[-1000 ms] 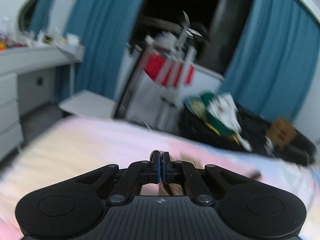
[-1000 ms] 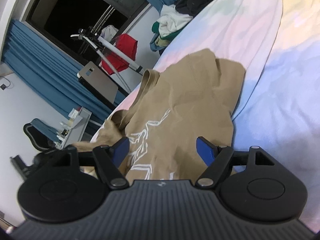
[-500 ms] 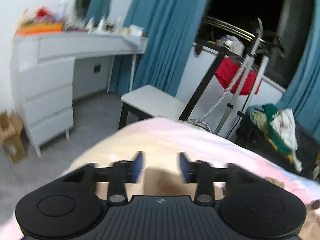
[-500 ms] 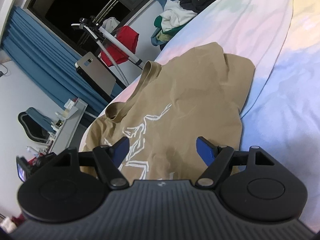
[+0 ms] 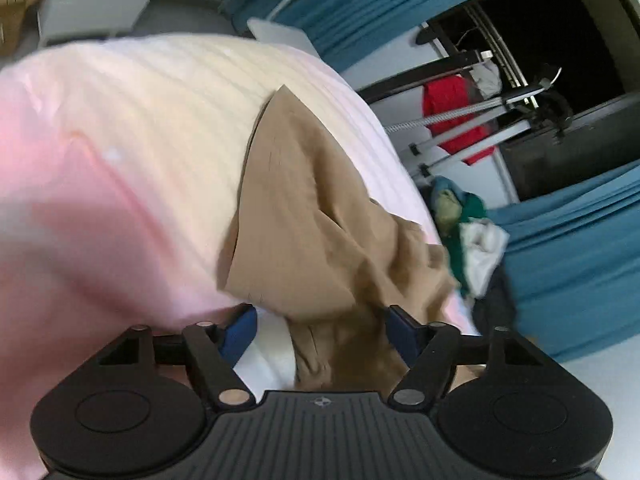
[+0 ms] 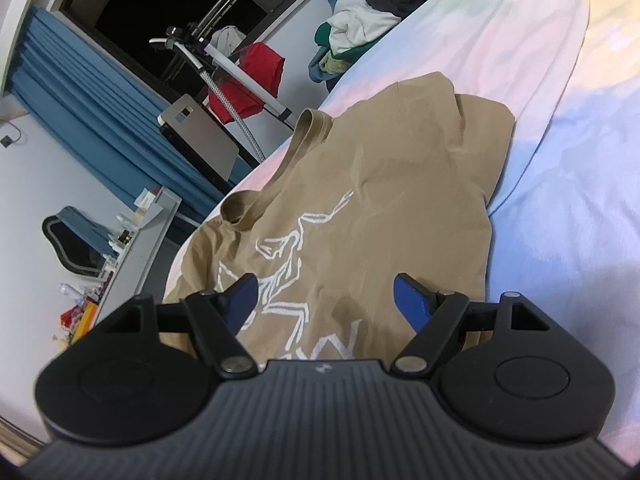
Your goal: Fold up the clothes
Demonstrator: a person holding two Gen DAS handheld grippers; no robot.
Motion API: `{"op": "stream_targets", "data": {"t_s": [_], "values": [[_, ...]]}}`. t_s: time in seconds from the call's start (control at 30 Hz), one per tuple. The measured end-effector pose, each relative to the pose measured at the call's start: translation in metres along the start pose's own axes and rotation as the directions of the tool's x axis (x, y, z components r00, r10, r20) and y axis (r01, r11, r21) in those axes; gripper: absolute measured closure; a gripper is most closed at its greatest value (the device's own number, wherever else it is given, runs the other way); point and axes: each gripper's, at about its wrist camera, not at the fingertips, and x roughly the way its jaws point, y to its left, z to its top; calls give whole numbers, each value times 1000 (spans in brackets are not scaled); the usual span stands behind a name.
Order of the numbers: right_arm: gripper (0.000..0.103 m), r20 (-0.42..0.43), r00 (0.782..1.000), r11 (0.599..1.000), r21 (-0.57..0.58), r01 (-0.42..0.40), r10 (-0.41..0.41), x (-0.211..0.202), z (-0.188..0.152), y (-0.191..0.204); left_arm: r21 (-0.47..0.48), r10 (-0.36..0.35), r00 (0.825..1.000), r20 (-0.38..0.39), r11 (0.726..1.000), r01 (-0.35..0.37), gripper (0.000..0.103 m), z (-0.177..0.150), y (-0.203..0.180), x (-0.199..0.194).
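The tan cotton T-shirt with white chest print [image 6: 360,208] is lying rumpled on the pastel bedsheet [image 6: 560,140], the left gripper [image 5: 320,322] having just released it, both it and the right gripper [image 6: 326,294] now hovering spread apart, suggesting re-gripping.

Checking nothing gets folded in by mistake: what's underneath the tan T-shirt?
The tan T-shirt lies on the pastel bedsheet, which shows all around it. Whatever may sit beneath the fabric itself is covered; a sleeve is doubled over at its far corner.
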Motion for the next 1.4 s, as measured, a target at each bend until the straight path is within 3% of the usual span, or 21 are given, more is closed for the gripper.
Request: {"op": "stream_targets", "data": {"t_s": [0.03, 0.07, 0.13, 0.2, 0.27, 0.4, 0.5, 0.6, 0.7, 0.87, 0.97, 1.07, 1.27, 1.4], "values": [[25, -3, 1000, 1000, -1, 2, -2, 1, 0, 0, -5, 14, 1000, 27, 1000, -14, 49, -1, 2, 3], [25, -7, 1000, 1000, 3, 3, -3, 3, 0, -1, -24, 23, 998, 65, 999, -21, 72, 0, 7, 3], [25, -15, 1000, 1000, 11, 4, -4, 8, 0, -2, -68, 23, 994, 111, 998, -16, 101, 6, 4, 6], [25, -22, 1000, 1000, 15, 6, -5, 12, -1, -2, -86, 19, 991, 135, 996, -7, 100, 18, 14, -7], [25, -22, 1000, 1000, 11, 8, -8, 12, -1, -1, -44, 31, 985, 170, 999, -24, 101, 36, 14, -21], [25, -18, 1000, 1000, -3, 13, -13, 12, -1, 0, 99, 133, 966, 219, 982, -158, 101, 73, -3, -34], [25, -16, 1000, 1000, -20, 25, -25, 13, -1, 1, 215, 259, 941, 219, 927, -306, 101, 88, -18, -13], [25, -14, 999, 999, -37, 38, -38, 14, 0, 1, 316, 314, 921, 232, 871, -377, 100, 78, -25, 12], [25, -6, 999, 997, -64, 49, -50, 16, 1, 3, 383, 279, 918, 281, 845, -374, 97, 63, -34, 13], [25, 4, 999, 993, -104, 46, -46, 14, 2, 9, 499, 232, 929, 289, 791, -353, 61, 27, -66, -29], [25, 23, 998, 988, -144, 54, -52, 9, 2, 16, 571, 188, 937, 294, 752, -329, 48, -6, -95, -66], [25, 44, 997, 980, -190, 66, -58, 3, 1, 23, 638, 143, 945, 294, 707, -306, 42, -39, -125, -103], [25, 63, 994, 959, -266, 100, -86, -8, -3, 34, 731, 62, 978, 199, 656, -190, 22, -146, -189, -196], [25, 76, 990, 949, -285, 137, -121, -12, -2, 32, 768, 37, 990, 135, 627, -129, 17, -210, -229, -263]]}}
